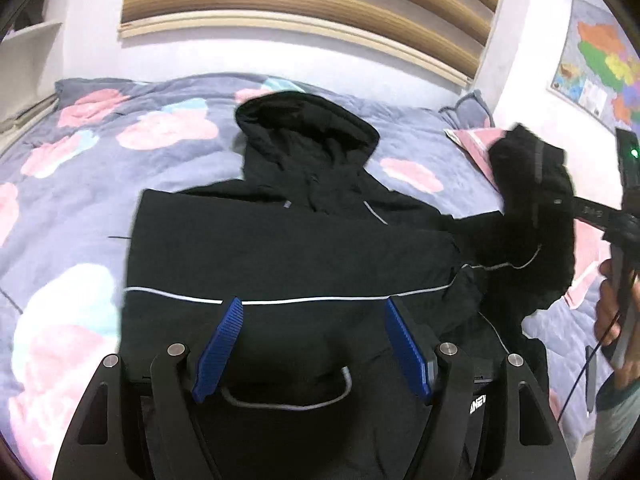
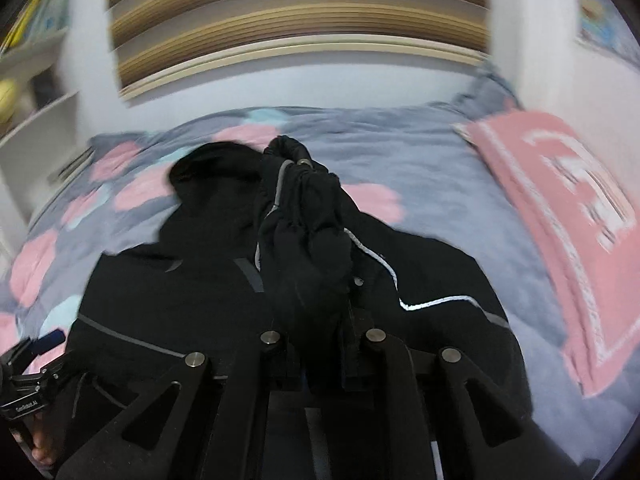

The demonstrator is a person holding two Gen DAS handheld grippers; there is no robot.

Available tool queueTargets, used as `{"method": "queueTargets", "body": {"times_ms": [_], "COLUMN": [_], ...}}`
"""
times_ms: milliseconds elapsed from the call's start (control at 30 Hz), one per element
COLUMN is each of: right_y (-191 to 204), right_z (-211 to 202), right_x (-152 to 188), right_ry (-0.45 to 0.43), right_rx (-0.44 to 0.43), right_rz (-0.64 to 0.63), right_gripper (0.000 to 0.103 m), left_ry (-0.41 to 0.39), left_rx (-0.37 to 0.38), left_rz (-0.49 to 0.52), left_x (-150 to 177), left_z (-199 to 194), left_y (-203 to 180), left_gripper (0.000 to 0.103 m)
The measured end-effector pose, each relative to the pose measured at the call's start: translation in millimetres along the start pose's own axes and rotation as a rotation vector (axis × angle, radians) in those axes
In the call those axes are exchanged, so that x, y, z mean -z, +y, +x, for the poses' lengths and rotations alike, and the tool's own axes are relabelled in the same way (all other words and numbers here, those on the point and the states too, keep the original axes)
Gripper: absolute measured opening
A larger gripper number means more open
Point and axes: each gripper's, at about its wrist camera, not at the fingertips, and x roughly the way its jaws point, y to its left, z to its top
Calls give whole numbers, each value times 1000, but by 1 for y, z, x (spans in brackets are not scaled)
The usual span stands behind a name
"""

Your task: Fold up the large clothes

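Observation:
A black hooded jacket [image 1: 288, 252] with thin reflective stripes lies flat on the bed, hood [image 1: 308, 128] toward the headboard. Its left sleeve is folded across the chest. My left gripper [image 1: 314, 312] is open, its blue pads [image 1: 222, 344] hovering over the jacket's lower front, holding nothing. My right gripper [image 1: 556, 200] is shut on the jacket's right sleeve [image 1: 532, 216] and holds it lifted above the bed at the right. In the right wrist view the bunched sleeve [image 2: 308, 240] fills the shut jaws, with the jacket body [image 2: 180, 300] below.
The bed has a grey-blue quilt with pink flowers [image 1: 80, 160]. A pink pillow [image 2: 560, 220] lies at the right near the wall. A slatted wooden headboard [image 1: 300, 4] stands behind, a map [image 1: 600, 68] hangs at the right, white shelves [image 1: 28, 56] at the left.

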Motion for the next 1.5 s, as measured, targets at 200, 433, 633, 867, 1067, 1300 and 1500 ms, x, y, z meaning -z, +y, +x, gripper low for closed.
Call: {"method": "queueTargets", "body": {"times_ms": [200,433,633,867,1067,1300,1500], "right_y": [105,149,128,32,-35,-36,-43], "right_z": [37,98,32,-36,40,107,85], "right_x": [5,41,33,14,42,86,78], "right_ry": [85,320,196,-40,93,231,222], "right_rx": [-63,-206,-310,-116,22,10,-37], "right_rz": [-125,-165,-206,-127,4,3,44], "right_gripper": [21,41,61,66,50,51,52], "left_ry": [-39,-4,27,61,139,217,165], "left_rx": [5,22,36,149,285,226,150], "left_rz": [-55,-145,-164,-160,-258,-295,-189], "left_x": [7,22,23,4,-5,-4,-18], "left_z": [-29,-28,-14,18,65,118,116], "left_y": [33,65,76,53,41,36,19], "left_gripper": [74,74,74,74,74,74,27]}}
